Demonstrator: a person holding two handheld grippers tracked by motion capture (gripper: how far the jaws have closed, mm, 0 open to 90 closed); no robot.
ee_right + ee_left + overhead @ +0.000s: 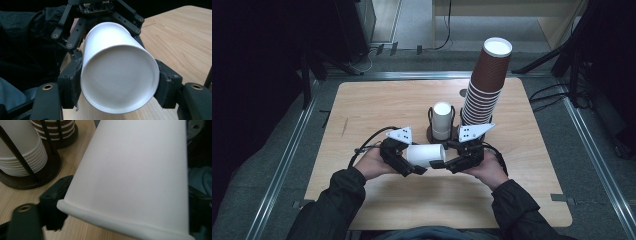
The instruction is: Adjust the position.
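A white paper cup (pixel 427 154) lies on its side above the table's front, held between both grippers. My right gripper (pixel 439 164) is shut on its base end; in the right gripper view the pads (pixel 71 82) press both sides of the cup (pixel 117 75), whose flat bottom faces the camera. My left gripper (pixel 414 167) grips the rim end. In the left gripper view the cup (pixel 135 175) lies close with its rolled rim low, and the left pad (pixel 56 200) touches that rim; the other pad is hidden. The left gripper's linkage (pixel 105 10) flanks the cup's far end.
A stack of white cups (pixel 442 120) stands in a dark wire holder (pixel 430 131) at the table's (pixel 377 100) centre. Right of it rises a tall, leaning stack of brown cups (pixel 486 85). Both stacks sit just behind the grippers. Dark floor and cables surround the table.
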